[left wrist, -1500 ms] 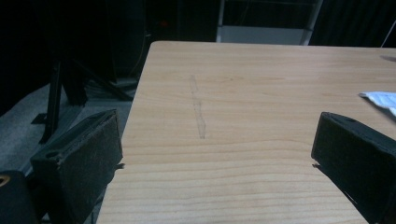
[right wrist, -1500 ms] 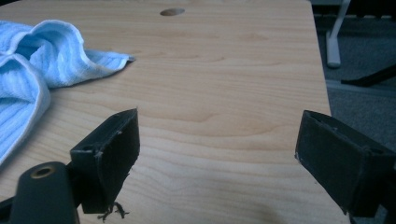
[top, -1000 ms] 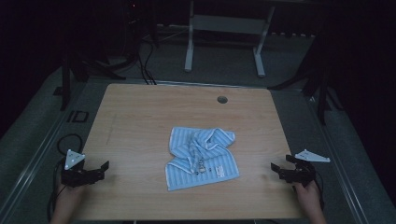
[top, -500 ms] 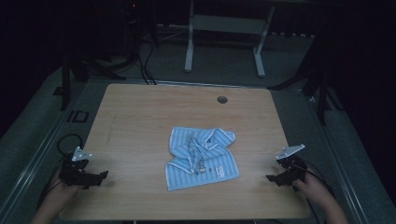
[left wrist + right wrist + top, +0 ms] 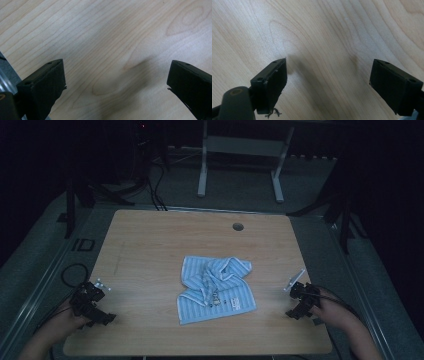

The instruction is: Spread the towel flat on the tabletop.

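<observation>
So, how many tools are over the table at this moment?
2. The left tool is at the table's near left corner; the right tool is by its right edge. Both are open, apart from the striped cloth.

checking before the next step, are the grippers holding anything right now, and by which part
Nothing is held. The left gripper and right gripper are both open over bare table, apart from the striped cloth.

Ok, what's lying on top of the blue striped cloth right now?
A bunched fold of the blue striped cloth itself sits on its upper half, plus a small dark mark near the middle, too small to identify. Whatever is beneath the cloth is covered. Both grippers are off at the table edges.
</observation>
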Available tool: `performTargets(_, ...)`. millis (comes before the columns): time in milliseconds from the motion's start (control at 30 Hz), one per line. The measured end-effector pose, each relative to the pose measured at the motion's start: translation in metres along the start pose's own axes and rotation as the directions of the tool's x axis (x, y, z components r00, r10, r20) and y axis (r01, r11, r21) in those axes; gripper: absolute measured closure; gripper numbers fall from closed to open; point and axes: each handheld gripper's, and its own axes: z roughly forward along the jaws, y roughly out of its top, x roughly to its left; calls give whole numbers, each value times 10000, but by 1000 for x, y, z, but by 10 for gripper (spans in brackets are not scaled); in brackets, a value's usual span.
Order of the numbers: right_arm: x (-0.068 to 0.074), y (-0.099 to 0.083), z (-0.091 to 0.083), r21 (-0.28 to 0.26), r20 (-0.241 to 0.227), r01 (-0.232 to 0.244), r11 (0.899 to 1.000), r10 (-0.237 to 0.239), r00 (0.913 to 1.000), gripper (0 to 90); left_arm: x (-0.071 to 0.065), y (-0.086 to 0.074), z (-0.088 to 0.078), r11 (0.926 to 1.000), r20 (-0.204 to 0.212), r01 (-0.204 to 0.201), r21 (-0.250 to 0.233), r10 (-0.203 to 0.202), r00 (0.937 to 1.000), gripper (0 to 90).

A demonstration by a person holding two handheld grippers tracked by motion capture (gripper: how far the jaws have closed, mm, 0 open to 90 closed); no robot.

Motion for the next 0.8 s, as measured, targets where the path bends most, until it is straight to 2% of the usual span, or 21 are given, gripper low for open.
performTargets(100, 2, 6, 0, 602, -281, 214, 9980, -197, 9994, 150, -3, 7, -1, 9979, 106, -363, 541, 358, 9993, 21)
performTargets(200, 2, 10, -1, 1414, -673, 356, 9893, -263, 9974, 164, -8, 12, -1, 9913, 174, -710, 1112, 694, 9974, 21)
performTargets(233, 2, 10, -1, 1414, -673, 356, 9893, -263, 9974, 164, -8, 12, -1, 9913, 174, -710, 1112, 694, 9974, 21)
performTargets(267, 2, 10, -1, 1682, -709, 423, 9848, -307, 9970, 164, -8, 12, -1, 9913, 174, -710, 1112, 694, 9974, 21)
performTargets(300, 2, 10, -1, 1682, -709, 423, 9848, -307, 9970, 165, -11, 14, 0, 9860, 282, -923, 1386, 893, 9956, 21)
performTargets(333, 0, 11, -1, 2389, -907, 500, 9698, -289, 9955, 176, -13, 15, 1, 9819, 355, -1031, 1590, 987, 9945, 21)
performTargets(400, -1, 11, 0, 2773, -966, 502, 9595, -241, 9950, 176, -15, 17, 3, 9758, 393, -1126, 1873, 1071, 9935, 21)
performTargets(433, -1, 11, 0, 2773, -966, 502, 9595, -241, 9950, 176, -15, 17, 3, 9758, 393, -1126, 1873, 1071, 9935, 21)
performTargets(467, -2, 11, 0, 2963, -1021, 510, 9537, -214, 9945, 176, -15, 17, 3, 9758, 393, -1126, 1873, 1071, 9935, 21)
performTargets(500, -1, 11, 2, 3399, -1075, 587, 9386, -233, 9939, 172, -19, 19, 7, 9622, 428, -1333, 2376, 1267, 9910, 21)
performTargets(567, -1, 12, 3, 3508, -1058, 582, 9346, -222, 9941, 162, -21, 19, 8, 9587, 488, -1400, 2476, 1320, 9901, 21)
performTargets(667, -1, 12, 3, 3477, -1078, 672, 9352, -314, 9937, 149, -20, 20, 8, 9592, 547, -1366, 2477, 1269, 9904, 21)
performTargets(733, 1, 13, 2, 3342, -1076, 769, 9394, -430, 9933, 146, -20, 21, 8, 9589, 577, -1366, 2485, 1261, 9903, 21)
performTargets(800, 2, 13, 2, 3357, -1116, 948, 9372, -604, 9919, 159, -20, 22, 8, 9579, 638, -1406, 2504, 1286, 9896, 21)
